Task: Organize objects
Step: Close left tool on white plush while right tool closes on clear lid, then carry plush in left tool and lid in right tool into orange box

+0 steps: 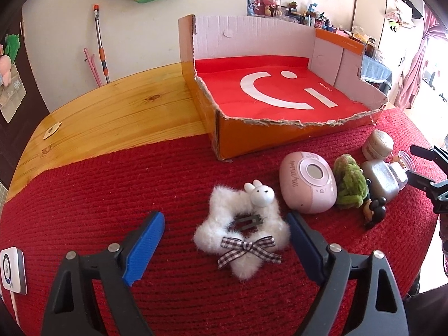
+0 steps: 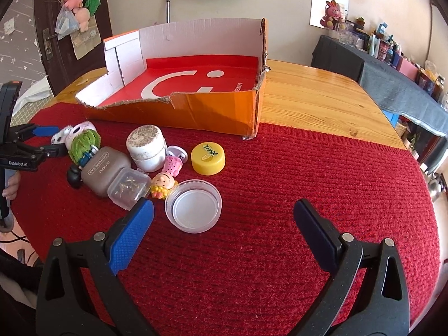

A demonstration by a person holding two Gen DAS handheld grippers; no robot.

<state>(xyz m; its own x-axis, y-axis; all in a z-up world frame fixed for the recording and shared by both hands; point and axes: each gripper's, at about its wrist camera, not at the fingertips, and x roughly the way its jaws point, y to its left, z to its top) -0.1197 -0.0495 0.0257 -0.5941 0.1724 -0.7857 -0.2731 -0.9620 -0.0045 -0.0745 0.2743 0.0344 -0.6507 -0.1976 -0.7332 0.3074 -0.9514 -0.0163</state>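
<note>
An orange cardboard box (image 1: pixel 221 128) with a red floor stands on the table; it also shows in the right wrist view (image 2: pixel 212 112). My left gripper (image 1: pixel 226 240) is open around a white fluffy star hair tie (image 1: pixel 240 235) with a bunny figure and a checked bow. Beside it lie a pink device (image 1: pixel 308 186), a green fuzzy thing (image 1: pixel 350 182) and a grey eyeshadow case (image 1: pixel 383 179). My right gripper (image 2: pixel 224 229) is open and empty; a clear lid (image 2: pixel 193 210) lies just ahead of its left finger. A white jar (image 2: pixel 147 147), a yellow cap (image 2: pixel 208 158) and a small doll (image 2: pixel 162 184) lie further ahead.
A red knitted mat (image 2: pixel 280 196) covers the near part of the wooden table (image 2: pixel 308 92). A small clear box (image 2: pixel 128 187) sits by the grey case. A white device (image 1: pixel 12 268) lies at the left edge. A cluttered sideboard (image 2: pixel 392 64) stands at the right.
</note>
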